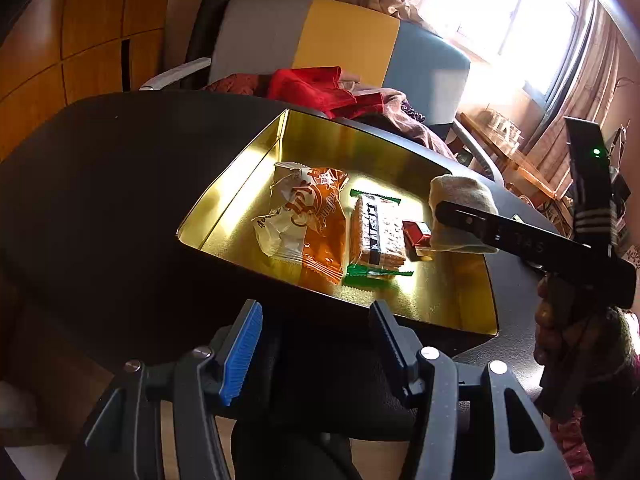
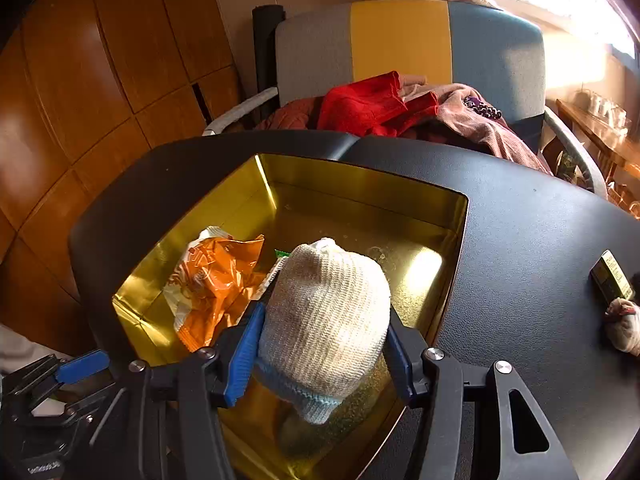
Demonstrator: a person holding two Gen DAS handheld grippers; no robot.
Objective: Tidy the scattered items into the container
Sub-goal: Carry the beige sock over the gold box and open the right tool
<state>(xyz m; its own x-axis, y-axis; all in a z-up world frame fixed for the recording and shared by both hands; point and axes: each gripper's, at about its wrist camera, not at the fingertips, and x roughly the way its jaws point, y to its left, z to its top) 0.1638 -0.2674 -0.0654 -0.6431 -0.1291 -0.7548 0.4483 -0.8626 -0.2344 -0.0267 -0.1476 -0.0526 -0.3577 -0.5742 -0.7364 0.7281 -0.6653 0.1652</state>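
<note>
A gold tin (image 1: 224, 184) (image 2: 360, 180) lies open on the black table (image 1: 100, 168). In it are an orange snack packet (image 1: 316, 220) (image 2: 216, 280), a cracker packet (image 1: 376, 236) with green ends and a small red box (image 1: 416, 232). My right gripper (image 2: 324, 316) (image 1: 452, 216) is shut on a cream knitted roll (image 2: 324, 332) (image 1: 460, 192) with a pale blue edge. It hangs just above the tin's right part. My left gripper (image 1: 316, 320) stands open before the tin's near edge, with nothing between its fingers.
On the table right of the tin lie a small dark box (image 2: 612, 280) and another knitted piece (image 2: 624, 328). Behind the table stands a grey, yellow and blue chair (image 1: 344, 28) heaped with red clothes (image 2: 372, 108). A wooden wall is at the left.
</note>
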